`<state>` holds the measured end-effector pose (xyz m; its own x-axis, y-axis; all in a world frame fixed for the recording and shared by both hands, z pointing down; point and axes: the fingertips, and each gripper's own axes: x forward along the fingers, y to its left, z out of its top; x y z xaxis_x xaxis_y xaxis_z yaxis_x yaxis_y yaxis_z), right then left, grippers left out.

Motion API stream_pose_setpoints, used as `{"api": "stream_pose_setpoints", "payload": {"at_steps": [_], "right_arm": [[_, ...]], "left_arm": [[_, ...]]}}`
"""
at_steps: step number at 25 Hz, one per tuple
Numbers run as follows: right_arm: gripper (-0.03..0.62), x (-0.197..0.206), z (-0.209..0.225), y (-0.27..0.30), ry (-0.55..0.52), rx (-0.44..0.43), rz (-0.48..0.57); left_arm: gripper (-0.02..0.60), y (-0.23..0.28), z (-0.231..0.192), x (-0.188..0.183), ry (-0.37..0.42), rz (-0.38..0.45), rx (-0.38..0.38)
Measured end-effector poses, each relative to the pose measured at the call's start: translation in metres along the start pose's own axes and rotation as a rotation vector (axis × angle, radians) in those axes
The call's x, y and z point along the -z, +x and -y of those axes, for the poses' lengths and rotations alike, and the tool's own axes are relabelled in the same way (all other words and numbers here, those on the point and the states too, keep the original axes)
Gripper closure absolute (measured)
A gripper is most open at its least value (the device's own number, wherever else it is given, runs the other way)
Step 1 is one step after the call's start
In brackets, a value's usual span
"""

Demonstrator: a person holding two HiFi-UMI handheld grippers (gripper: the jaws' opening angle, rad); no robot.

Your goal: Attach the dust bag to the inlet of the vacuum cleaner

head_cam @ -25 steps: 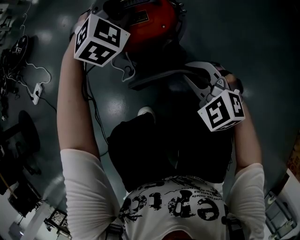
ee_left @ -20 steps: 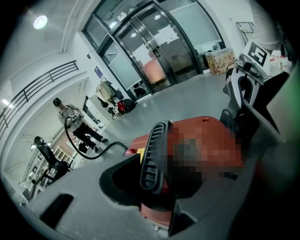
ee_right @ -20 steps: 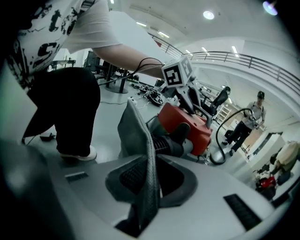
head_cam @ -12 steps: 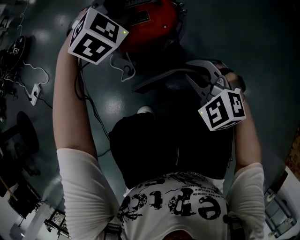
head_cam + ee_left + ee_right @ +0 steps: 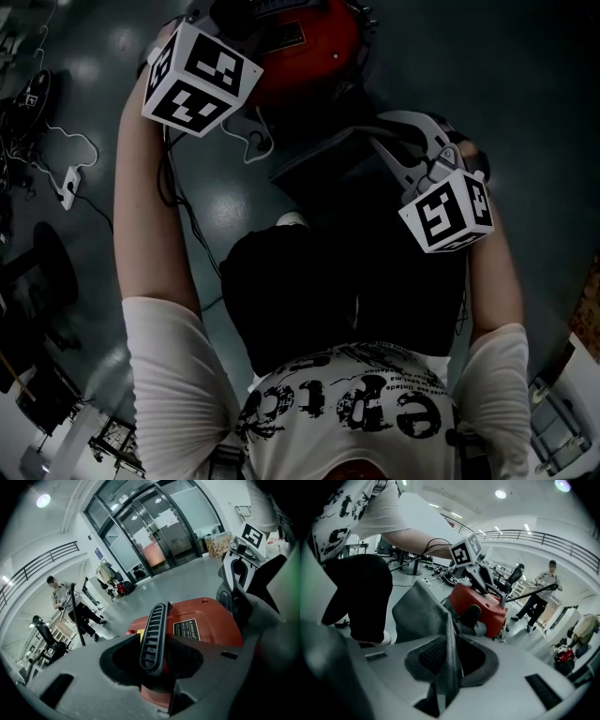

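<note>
The red vacuum cleaner stands on the floor at the top of the head view. My left gripper is shut on its black ribbed handle, above the red body. The grey mesh dust bag hangs just to the near side of the vacuum. My right gripper is shut on a fold of its fabric. In the head view the bag shows as a dark flat sheet between the two marker cubes, below the vacuum. The inlet is not visible.
A white power strip and cables lie on the floor at the left. The person's dark trouser legs and a shoe are right below the bag. Two people stand further off, near glass doors.
Almost nothing differs. The right gripper with the bag has edged slightly up the picture towards the vacuum. The left gripper keeps its hold on the handle.
</note>
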<state>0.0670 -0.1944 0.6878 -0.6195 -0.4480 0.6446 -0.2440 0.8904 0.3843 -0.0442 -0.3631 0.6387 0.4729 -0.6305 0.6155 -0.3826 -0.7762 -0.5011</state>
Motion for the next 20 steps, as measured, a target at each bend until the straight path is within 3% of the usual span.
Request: {"api": "stream_pose_setpoints", "payload": {"at_steps": [3,6,11,14,16,18,20], "right_arm": [[0.539,0.000,0.003,0.000,0.043,0.035,-0.001],[0.537,0.001,0.001,-0.001,0.096,-0.002,0.003],[0.537,0.002,-0.004,-0.010,0.203,-0.032,0.002],[0.537,-0.009,-0.001,-0.033,0.317,-0.068,0.098],[0.537,-0.024,0.017,-0.055,0.400,-0.040,0.210],[0.537,-0.042,0.042,-0.079,0.461,0.043,0.308],[0.537,-0.055,0.062,-0.098,0.478,0.139,0.372]], "left_arm": [[0.443,0.000,-0.001,-0.002,-0.005,0.008,-0.016],[0.443,-0.001,-0.002,0.000,-0.006,0.016,-0.042],[0.442,-0.009,-0.004,0.000,0.096,0.013,-0.183],[0.440,-0.022,-0.001,0.000,0.098,0.003,-0.175],[0.401,-0.036,-0.003,-0.004,0.091,0.015,-0.172],[0.394,-0.061,-0.012,-0.019,0.037,0.093,-0.213],[0.394,-0.097,-0.023,-0.043,-0.074,0.224,-0.275]]}}
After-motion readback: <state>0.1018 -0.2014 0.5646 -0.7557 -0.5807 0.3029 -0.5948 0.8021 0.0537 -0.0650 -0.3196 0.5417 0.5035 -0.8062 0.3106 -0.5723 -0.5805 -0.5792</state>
